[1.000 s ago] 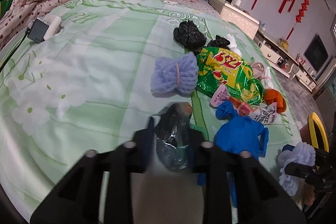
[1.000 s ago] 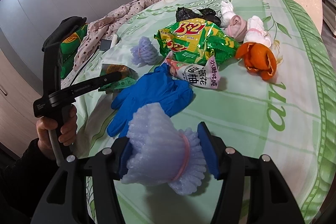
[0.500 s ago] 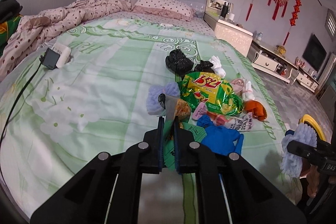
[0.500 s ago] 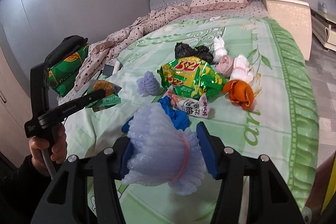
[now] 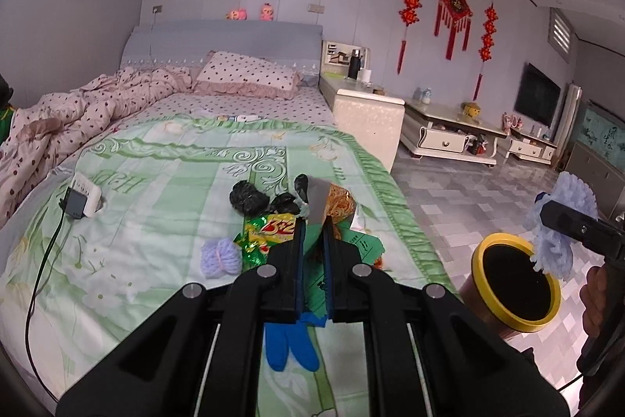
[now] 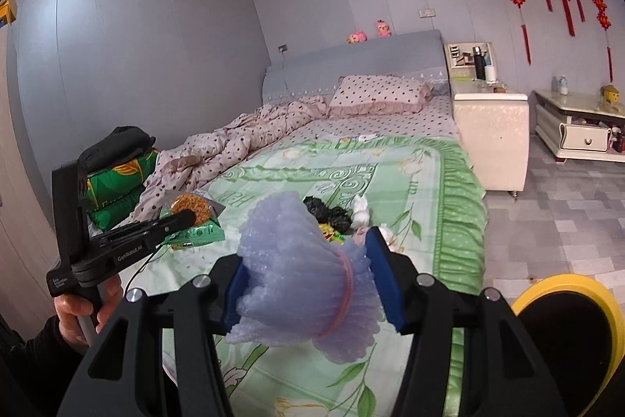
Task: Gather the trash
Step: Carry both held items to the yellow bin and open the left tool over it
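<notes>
My left gripper point(image 5: 313, 221) is shut on a green snack wrapper point(image 5: 332, 206) and holds it above the bed; it also shows in the right wrist view point(image 6: 195, 217). My right gripper point(image 6: 308, 256) is shut on a lilac foam fruit net point(image 6: 300, 272), held beside the bed near the yellow-rimmed trash bin point(image 6: 574, 323). In the left wrist view the bin point(image 5: 515, 315) stands on the floor at the right, with the net point(image 5: 558, 225) just above its rim. On the bed lie black bags point(image 5: 250, 198), a green 3+2 packet point(image 5: 269, 233), another foam net point(image 5: 220, 256) and a blue glove point(image 5: 291, 346).
A charger and cable point(image 5: 80, 202) lie on the bed's left side. A rumpled dotted quilt point(image 5: 78, 116) and pillow point(image 5: 246, 77) are at the head. A white bedside cabinet point(image 5: 367, 120) and TV stand point(image 5: 449, 135) stand on the tiled floor to the right.
Both grippers have lifted and pulled back from the bed with their trash. The right gripper has swung toward the yellow bin, which now shows in both views.
</notes>
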The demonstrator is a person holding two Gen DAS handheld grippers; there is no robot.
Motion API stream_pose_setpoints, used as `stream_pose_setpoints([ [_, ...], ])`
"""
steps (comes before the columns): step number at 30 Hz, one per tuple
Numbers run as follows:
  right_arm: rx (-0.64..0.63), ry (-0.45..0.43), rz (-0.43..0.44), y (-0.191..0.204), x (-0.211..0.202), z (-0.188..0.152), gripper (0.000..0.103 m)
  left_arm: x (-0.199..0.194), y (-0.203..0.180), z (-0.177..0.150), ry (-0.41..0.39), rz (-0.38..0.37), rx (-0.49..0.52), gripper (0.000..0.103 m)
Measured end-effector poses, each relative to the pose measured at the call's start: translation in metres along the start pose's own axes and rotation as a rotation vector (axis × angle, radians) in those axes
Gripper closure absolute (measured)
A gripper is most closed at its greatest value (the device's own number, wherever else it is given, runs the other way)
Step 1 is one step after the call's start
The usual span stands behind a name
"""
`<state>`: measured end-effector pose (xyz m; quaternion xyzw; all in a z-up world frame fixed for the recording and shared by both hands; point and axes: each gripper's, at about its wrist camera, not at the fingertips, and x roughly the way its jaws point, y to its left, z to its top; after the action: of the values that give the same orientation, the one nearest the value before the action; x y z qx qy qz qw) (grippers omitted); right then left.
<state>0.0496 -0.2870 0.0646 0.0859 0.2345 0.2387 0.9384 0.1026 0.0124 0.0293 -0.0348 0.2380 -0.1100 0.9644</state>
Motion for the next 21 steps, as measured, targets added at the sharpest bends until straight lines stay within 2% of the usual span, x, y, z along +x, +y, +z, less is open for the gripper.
stream_pose_setpoints([
  [11, 0.038, -0.121, -0.217, -0.053, -0.089, 0.054, 0.05, -0.027, -0.112, 0.056, -0.079, -0.141, 0.092, 0.095],
  [16, 0.068, -0.158, -0.307, -0.084, -0.118, 0.063, 0.05, -0.016, -0.166, 0.072, -0.073, -0.199, 0.131, 0.095],
  [21, 0.123, -0.175, -0.381, -0.122, -0.136, 0.057, 0.05, 0.014, -0.22, 0.074, -0.031, -0.272, 0.158, 0.095],
])
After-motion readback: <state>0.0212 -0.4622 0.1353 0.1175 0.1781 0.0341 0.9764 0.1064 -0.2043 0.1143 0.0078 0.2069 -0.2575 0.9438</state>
